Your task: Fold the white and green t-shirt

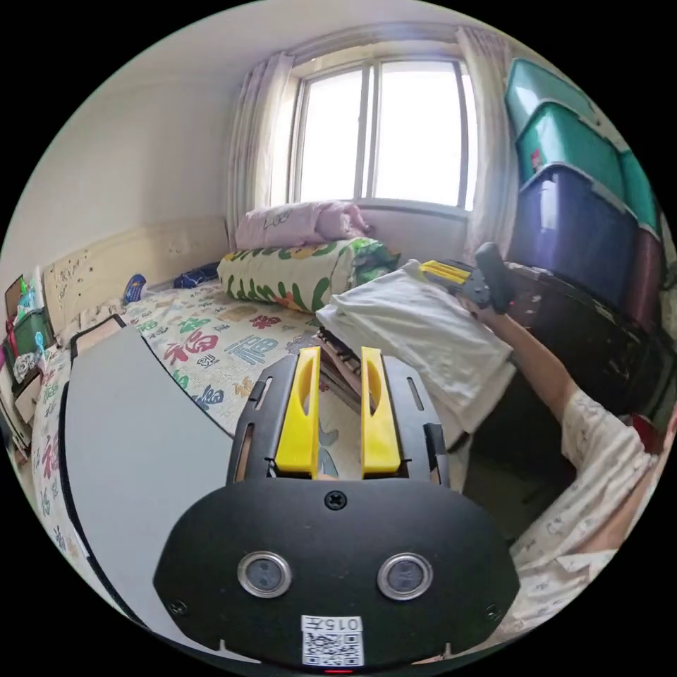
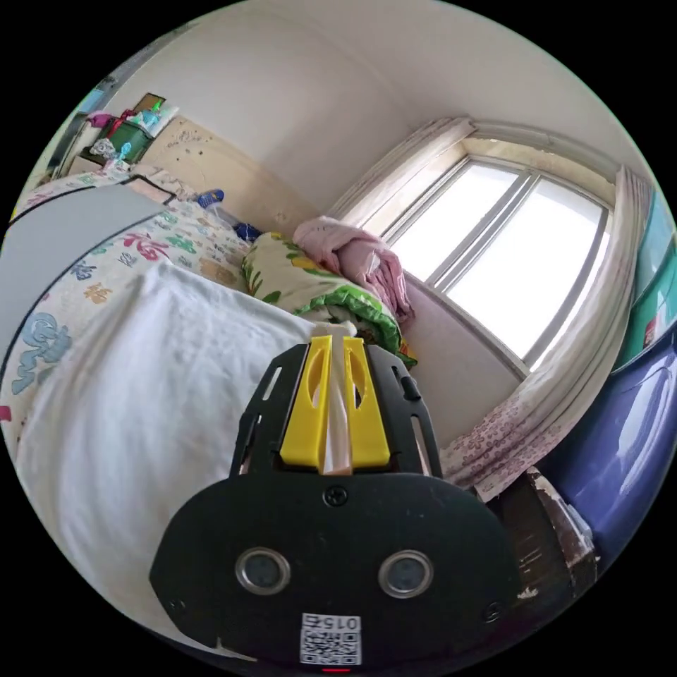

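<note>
The t-shirt [image 1: 416,331], showing its white side, lies folded on top of a stack of folded clothes [image 1: 345,367] at the bed's edge. In the left gripper view my left gripper [image 1: 340,350] hovers open just short of that stack, with nothing between its yellow jaws. My right gripper [image 1: 431,269] reaches the shirt's far edge, held by a person's hand [image 1: 493,296]. In the right gripper view the right gripper [image 2: 337,342] is shut on a strip of the white t-shirt [image 2: 141,395], which spreads out to the left below it.
A grey board [image 1: 127,437] lies on the patterned bedsheet [image 1: 211,338]. A rolled green-and-white quilt [image 1: 296,271] and a pink blanket [image 1: 303,222] sit under the window. Stacked storage bins [image 1: 578,211] stand on dark furniture at the right. A person's patterned sleeve [image 1: 599,465] crosses there.
</note>
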`<state>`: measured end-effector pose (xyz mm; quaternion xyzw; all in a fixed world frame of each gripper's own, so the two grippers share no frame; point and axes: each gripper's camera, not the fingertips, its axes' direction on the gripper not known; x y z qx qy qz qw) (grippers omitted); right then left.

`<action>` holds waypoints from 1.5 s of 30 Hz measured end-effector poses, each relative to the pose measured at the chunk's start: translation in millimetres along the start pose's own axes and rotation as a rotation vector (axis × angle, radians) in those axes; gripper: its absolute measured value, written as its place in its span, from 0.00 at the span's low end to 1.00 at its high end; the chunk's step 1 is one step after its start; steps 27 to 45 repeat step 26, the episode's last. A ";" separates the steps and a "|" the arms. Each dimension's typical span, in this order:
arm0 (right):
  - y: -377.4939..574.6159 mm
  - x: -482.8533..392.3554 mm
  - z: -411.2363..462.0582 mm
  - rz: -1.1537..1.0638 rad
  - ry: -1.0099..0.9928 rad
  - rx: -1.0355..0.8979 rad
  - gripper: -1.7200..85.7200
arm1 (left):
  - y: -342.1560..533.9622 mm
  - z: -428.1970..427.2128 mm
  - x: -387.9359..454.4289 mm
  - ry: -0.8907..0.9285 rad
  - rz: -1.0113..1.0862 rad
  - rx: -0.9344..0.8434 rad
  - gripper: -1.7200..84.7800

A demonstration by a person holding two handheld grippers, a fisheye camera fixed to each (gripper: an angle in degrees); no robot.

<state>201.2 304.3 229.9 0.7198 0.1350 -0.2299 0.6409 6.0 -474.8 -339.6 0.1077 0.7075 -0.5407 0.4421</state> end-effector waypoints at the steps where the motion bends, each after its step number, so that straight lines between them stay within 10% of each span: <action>1: 13.0 2.1 -34.1 0.003 -0.020 0.099 0.05 | 20.9 -46.9 6.3 0.014 0.037 0.027 0.12; 6: 94.7 -9.2 -168.7 0.010 -0.332 0.456 0.01 | 168.3 -224.9 14.9 -0.249 0.047 0.144 0.14; 13: 203.6 -89.4 -226.0 -0.196 -0.689 0.627 0.01 | 502.2 -450.7 -98.5 -1.100 -0.979 -0.049 0.16; 21: 247.5 -113.6 -194.9 -0.065 -1.007 0.868 0.01 | 670.0 -512.9 -193.3 -0.996 -1.406 -0.231 0.21; 26: 259.8 -134.3 -157.5 -0.077 -1.091 0.766 0.01 | 664.7 -520.1 -238.5 -1.092 -1.367 -0.502 0.17; 45: 259.8 -134.3 -157.5 -0.077 -1.091 0.766 0.01 | 664.7 -520.1 -238.5 -1.092 -1.367 -0.502 0.17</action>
